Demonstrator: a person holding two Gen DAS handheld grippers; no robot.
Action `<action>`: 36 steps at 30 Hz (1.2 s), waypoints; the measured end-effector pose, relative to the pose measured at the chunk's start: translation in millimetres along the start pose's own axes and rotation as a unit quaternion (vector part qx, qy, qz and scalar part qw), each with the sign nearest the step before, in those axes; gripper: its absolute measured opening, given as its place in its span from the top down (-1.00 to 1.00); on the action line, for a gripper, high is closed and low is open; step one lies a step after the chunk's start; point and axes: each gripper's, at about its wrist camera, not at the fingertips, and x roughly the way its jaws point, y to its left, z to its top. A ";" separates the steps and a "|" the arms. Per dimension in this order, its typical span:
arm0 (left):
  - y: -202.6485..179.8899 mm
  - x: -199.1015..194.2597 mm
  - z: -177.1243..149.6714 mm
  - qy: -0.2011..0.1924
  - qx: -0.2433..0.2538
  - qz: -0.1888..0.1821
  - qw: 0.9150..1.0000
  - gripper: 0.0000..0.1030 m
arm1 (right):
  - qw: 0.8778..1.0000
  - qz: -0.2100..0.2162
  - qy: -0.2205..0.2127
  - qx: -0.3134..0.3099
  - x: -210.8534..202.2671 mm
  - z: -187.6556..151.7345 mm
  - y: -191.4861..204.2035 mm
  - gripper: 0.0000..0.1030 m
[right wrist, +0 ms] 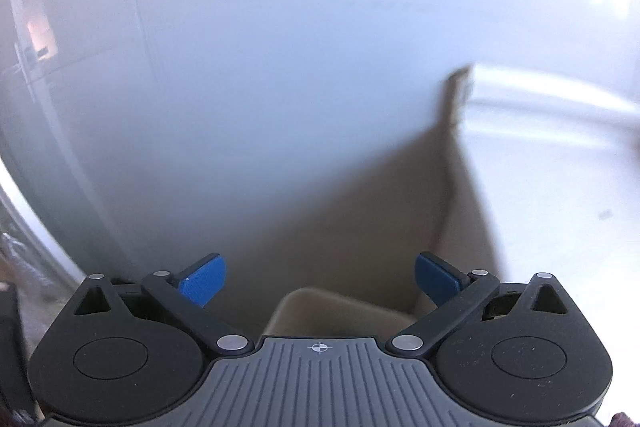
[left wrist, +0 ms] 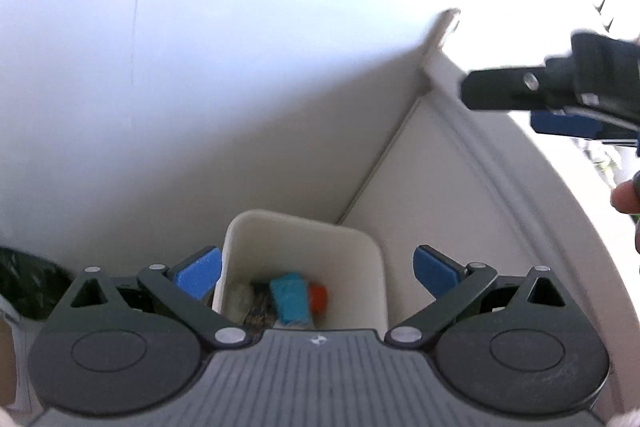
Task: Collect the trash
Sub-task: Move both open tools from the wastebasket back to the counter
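Where walls meet, a rounded-rectangular white bin [left wrist: 352, 291] holds crumpled trash [left wrist: 290, 299].

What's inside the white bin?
Inside the white bin there's a blue packet, something orange, pale crumpled wrapping and a dark scrap. The claw's body hides the bin's near part, so anything there can't be seen.

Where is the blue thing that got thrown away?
In the left wrist view, the blue trash lies inside the white bin, beside an orange piece, low in the middle.
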 end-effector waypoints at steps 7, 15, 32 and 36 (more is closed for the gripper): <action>-29.3 -3.8 18.5 -0.016 0.031 -0.017 0.999 -0.98 | 0.998 -0.051 -0.020 -0.017 -40.7 6.6 -34.9 -0.99; -70.0 -1.5 39.8 -0.041 0.067 -0.034 0.996 -0.98 | 0.996 -0.088 -0.020 0.012 -62.0 2.6 -89.7 -0.99; -196.7 25.2 63.1 -0.057 0.215 -0.102 0.970 -0.98 | 0.971 -0.211 -0.012 0.114 -88.2 -10.7 -198.4 -0.99; -224.8 41.8 63.1 -0.046 0.266 -0.130 0.954 -0.98 | 0.962 -0.230 -0.026 0.143 -101.9 -17.8 -225.1 -0.99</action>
